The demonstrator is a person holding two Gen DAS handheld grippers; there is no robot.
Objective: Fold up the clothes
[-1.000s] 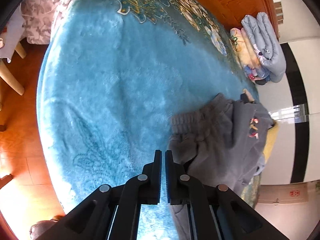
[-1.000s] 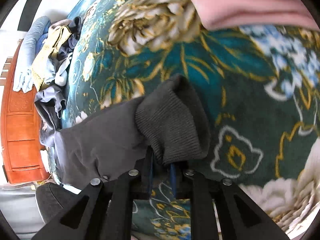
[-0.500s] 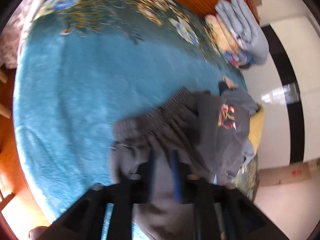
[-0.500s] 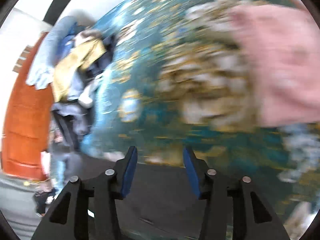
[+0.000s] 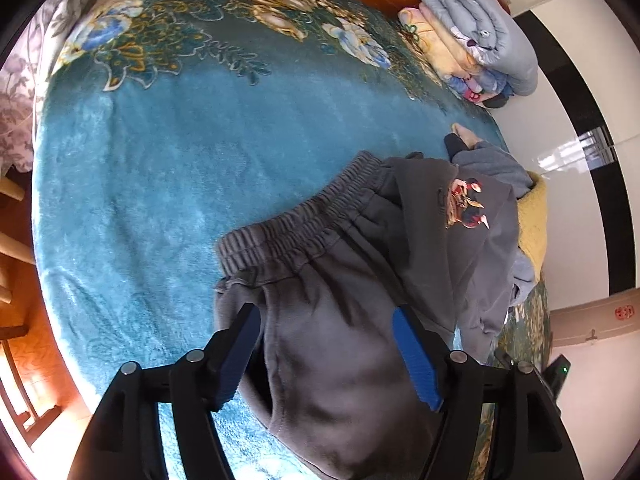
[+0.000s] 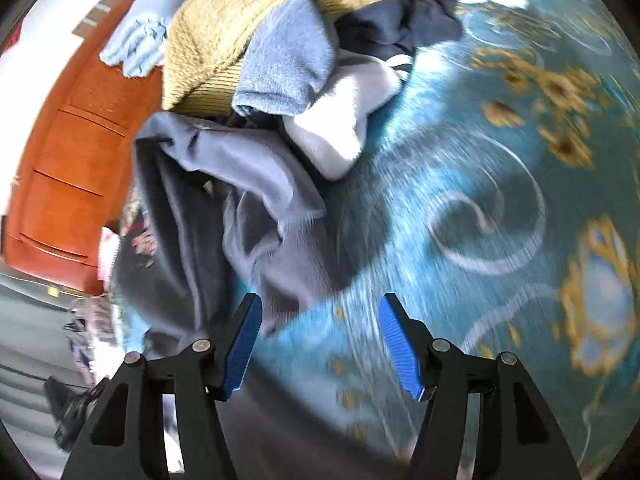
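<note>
Both tools stand with jaws spread and empty: the left gripper hovers over the grey trousers lying on the blue floral blanket, the right gripper beside the clothes pile.

Left tool: two matte black moulded fingers, each built of angular linked bars with open triangular cut-outs. Two round silver pivot screws per side sit on the upper links. Inner faces of the fingertips carry bright blue pads with fine ribbed texture. Right tool: same construction, black linkage, silver screw heads, ribbed blue pads on the inner faces. No cables, markings, sleeves or skin visible on either unit
</note>
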